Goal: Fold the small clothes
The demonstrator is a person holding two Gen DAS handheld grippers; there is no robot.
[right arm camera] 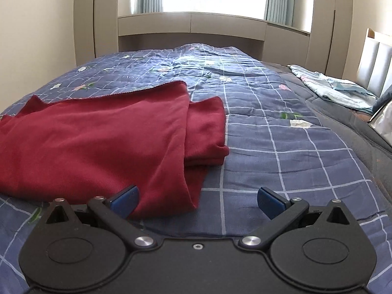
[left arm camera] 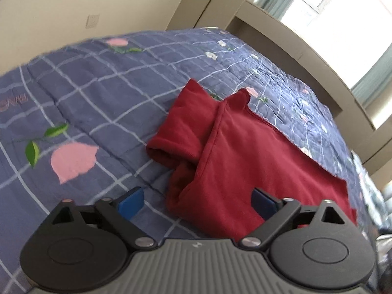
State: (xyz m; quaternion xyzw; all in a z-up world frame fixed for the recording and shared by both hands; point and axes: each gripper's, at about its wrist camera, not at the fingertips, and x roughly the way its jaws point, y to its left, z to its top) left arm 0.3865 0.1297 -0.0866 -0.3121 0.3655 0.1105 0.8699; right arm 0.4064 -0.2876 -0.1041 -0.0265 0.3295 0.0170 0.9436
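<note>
A dark red garment [left arm camera: 245,156] lies partly folded on the blue checked bedspread [left arm camera: 98,93], one sleeve [left arm camera: 178,127] sticking out to its left. My left gripper [left arm camera: 197,203] is open and empty, just above the garment's near left corner. In the right wrist view the same red garment [right arm camera: 103,142] lies left of centre, its other sleeve [right arm camera: 208,129] sticking out to the right. My right gripper [right arm camera: 197,202] is open and empty, over the garment's near right corner, its left finger [right arm camera: 125,201] above the cloth.
The bedspread [right arm camera: 281,147] covers the whole bed. A light blue folded cloth [right arm camera: 335,88] lies at the far right by the headboard [right arm camera: 374,63]. Beige cabinets [right arm camera: 191,31] and a bright window stand beyond the bed's far edge.
</note>
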